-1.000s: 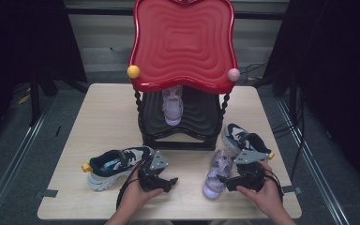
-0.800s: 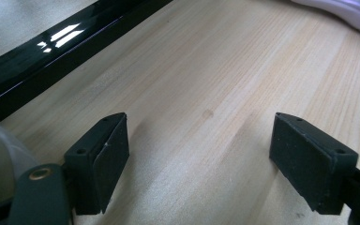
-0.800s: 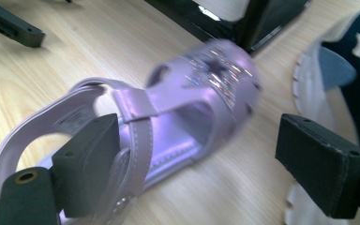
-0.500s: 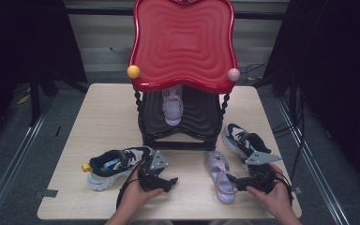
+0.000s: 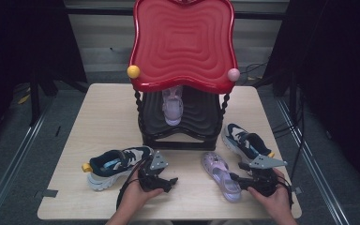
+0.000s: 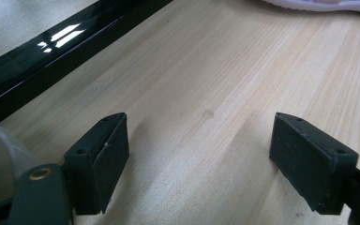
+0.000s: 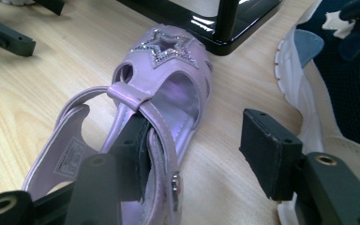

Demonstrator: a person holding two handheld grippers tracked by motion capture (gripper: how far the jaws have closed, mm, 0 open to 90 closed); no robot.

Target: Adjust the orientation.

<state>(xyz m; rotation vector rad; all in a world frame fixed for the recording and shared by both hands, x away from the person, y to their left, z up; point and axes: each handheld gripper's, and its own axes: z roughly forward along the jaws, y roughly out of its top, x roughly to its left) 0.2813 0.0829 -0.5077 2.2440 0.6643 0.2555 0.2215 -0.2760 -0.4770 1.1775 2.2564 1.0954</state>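
Red-topped black shoe rack (image 5: 183,42) on counter (image 5: 103,117); lilac sandal (image 5: 172,107) inside; navy sneakers left (image 5: 117,165) and right (image 5: 243,140).

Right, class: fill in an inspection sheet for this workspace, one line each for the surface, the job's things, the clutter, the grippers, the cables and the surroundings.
Surface: pale wooden table, bare between the items.
Job's things: lilac sandal lying flat near the front edge; its twin sandal on the lower shelf of the red-topped rack.
Clutter: dark blue trainer at front left, second trainer at right.
Grippers: left gripper open over bare wood; right gripper has just been closing, one jaw inside the sandal's side, the other jaw clear of it, not yet gripping.
Cables: black cable loops from the left gripper.
Surroundings: dark curtains, grey floor.
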